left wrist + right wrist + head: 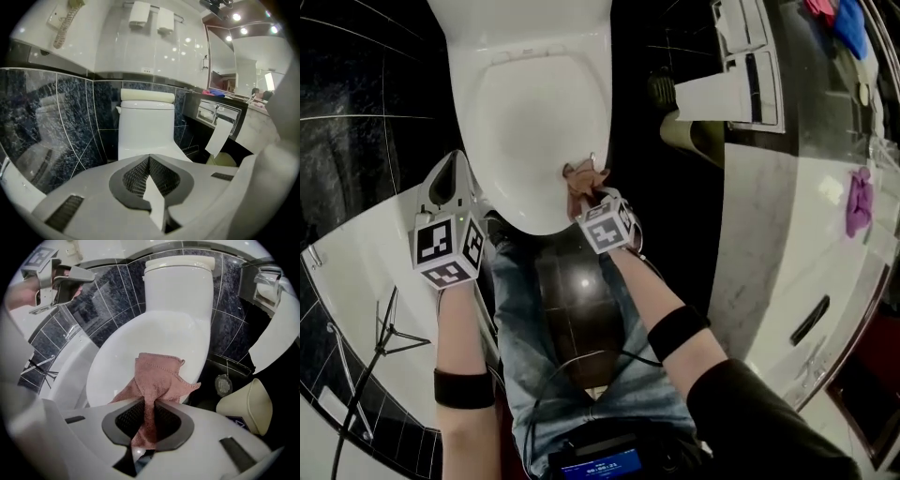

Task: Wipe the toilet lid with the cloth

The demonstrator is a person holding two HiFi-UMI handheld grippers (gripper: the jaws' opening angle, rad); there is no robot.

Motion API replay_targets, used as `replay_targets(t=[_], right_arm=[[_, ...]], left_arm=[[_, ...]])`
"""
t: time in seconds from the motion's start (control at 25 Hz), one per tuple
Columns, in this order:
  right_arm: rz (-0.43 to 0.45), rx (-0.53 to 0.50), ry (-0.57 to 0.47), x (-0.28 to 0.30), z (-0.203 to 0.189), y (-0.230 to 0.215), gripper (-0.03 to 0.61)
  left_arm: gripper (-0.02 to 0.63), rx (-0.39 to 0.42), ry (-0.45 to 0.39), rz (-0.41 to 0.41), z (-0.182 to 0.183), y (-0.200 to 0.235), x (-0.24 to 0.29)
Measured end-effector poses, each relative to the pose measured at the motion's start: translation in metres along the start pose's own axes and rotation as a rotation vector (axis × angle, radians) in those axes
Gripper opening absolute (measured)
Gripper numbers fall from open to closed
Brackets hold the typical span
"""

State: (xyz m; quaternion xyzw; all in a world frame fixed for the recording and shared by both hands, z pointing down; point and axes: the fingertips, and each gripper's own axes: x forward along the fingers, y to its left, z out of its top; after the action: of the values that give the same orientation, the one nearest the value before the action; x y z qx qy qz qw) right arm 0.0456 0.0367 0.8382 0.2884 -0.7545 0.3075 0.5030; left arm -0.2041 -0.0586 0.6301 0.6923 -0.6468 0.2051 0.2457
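Right tool (149,425) was clamped on a pink cloth (158,376). Left tool (152,185) had its jaws together with nothing between them and was held clear of the toilet's left side. White toilet lid (534,122) was down. Beige bin (246,406) stood on the floor right of the bowl. Free end of the cloth spread over the lid at its front right rim, bunched where the jaws pinched it.

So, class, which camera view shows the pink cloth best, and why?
The right gripper view: the cloth fills the middle, pinched in the right tongs over the toilet lid. The head view shows only a small crumpled bit at the lid's near edge. The left gripper view does not show it.
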Motion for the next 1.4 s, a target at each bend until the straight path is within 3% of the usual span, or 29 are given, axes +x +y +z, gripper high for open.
replay_targets(t=[0.32, 0.56, 0.68, 0.88, 1.04, 1.2, 1.4], right_arm=[[0.131, -0.150, 0.071, 0.011, -0.023, 0.106, 0.077], [0.128, -0.164, 0.058, 0.009, -0.010, 0.109, 0.077], [0.099, -0.168, -0.045, 0.002, 0.050, 0.085, 0.077], [0.004, -0.255, -0.213, 0.001, 0.206, 0.042, 0.077], [-0.051, -0.350, -0.245, 0.014, 0.311, 0.019, 0.078], [-0.107, -0.502, -0.171, 0.041, 0.357, 0.020, 0.078], [-0.135, -0.606, -0.036, 0.091, 0.357, 0.021, 0.078]], left_arm=[[0.000, -0.016, 0.000, 0.052, -0.014, 0.019, -0.026], [0.000, -0.036, 0.008, 0.095, -0.029, 0.046, -0.042], [0.000, -0.048, -0.003, 0.117, -0.031, 0.057, -0.044], [0.000, -0.083, 0.008, 0.136, -0.037, 0.082, -0.055], [0.000, -0.104, -0.003, 0.148, -0.037, 0.103, -0.055], [0.000, -0.106, -0.006, 0.156, -0.043, 0.121, -0.051], [0.000, -0.106, -0.011, 0.167, -0.051, 0.148, -0.048]])
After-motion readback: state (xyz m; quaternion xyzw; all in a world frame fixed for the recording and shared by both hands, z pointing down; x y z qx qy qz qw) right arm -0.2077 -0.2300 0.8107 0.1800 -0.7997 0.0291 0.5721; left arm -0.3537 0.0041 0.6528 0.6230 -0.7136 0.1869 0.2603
